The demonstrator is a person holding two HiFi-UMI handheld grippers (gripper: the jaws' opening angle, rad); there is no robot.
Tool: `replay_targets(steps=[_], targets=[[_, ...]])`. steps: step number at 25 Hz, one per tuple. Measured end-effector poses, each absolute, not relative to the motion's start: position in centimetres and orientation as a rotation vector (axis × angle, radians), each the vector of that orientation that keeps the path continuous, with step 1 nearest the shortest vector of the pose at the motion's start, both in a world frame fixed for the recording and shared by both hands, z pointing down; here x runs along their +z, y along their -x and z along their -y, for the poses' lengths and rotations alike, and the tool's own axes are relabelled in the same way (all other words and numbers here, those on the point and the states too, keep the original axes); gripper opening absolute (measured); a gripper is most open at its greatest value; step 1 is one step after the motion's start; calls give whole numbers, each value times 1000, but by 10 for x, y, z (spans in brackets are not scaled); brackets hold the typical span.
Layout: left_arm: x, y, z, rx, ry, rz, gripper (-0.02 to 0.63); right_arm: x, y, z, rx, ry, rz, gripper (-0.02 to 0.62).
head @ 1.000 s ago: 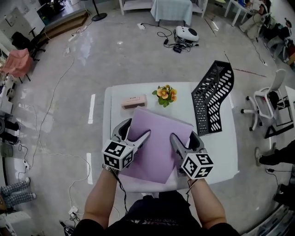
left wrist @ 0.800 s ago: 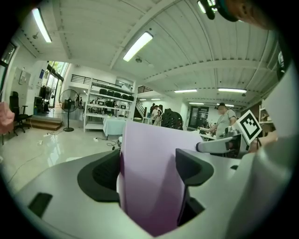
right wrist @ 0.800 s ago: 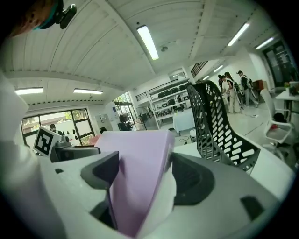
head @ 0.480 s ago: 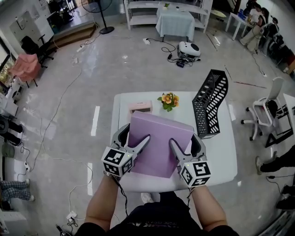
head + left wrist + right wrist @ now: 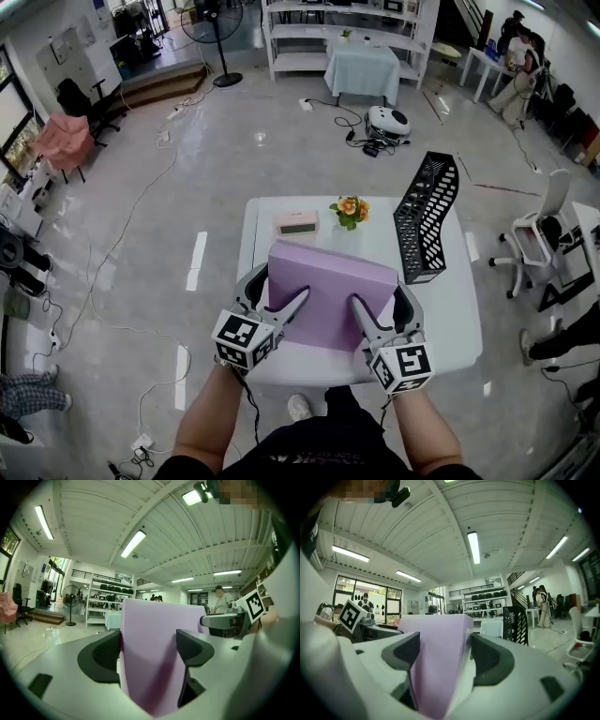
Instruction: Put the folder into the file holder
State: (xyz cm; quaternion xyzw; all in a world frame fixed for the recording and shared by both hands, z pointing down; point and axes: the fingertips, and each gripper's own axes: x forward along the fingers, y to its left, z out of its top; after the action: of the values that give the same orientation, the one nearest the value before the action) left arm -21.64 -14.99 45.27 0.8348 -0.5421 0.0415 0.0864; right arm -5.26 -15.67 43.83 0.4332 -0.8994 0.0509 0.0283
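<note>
Folder: the lilac folder (image 5: 330,292) is over the near half of the white table (image 5: 455,323), tilted, with its far edge raised. It is held at its near edge, one gripper on each side. Whether its lower edge touches the table I cannot tell.
Left gripper: the left gripper (image 5: 279,287) has its jaws closed on the folder's near left part. In the left gripper view the sheet fills the gap between the two dark pads, which press on it from both sides.
Right gripper: the right gripper (image 5: 380,305) has its jaws clamped on the folder's near right part. In the right gripper view the folder stands between the pads and touches both.
Holder: the black slotted holder (image 5: 427,220) stands upright on the table's far right side, to the right of the folder. The folder is outside it, and its right corner is near the holder's base.
Flowers: a small orange bunch (image 5: 350,210) stands at the far edge of the table, just left of the holder.
Box: a pink box (image 5: 297,223) lies at the far edge, left of the flowers and beyond the folder's raised edge.
Arms: the person's bare forearms reach in from the bottom of the head view.
</note>
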Motion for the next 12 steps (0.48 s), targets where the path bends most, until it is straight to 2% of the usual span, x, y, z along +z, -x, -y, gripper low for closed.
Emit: replay_targets(steps=[12], targets=[[444,219,85,89,-2569,1665,374,431,52,88,6,-1339,2771,336]])
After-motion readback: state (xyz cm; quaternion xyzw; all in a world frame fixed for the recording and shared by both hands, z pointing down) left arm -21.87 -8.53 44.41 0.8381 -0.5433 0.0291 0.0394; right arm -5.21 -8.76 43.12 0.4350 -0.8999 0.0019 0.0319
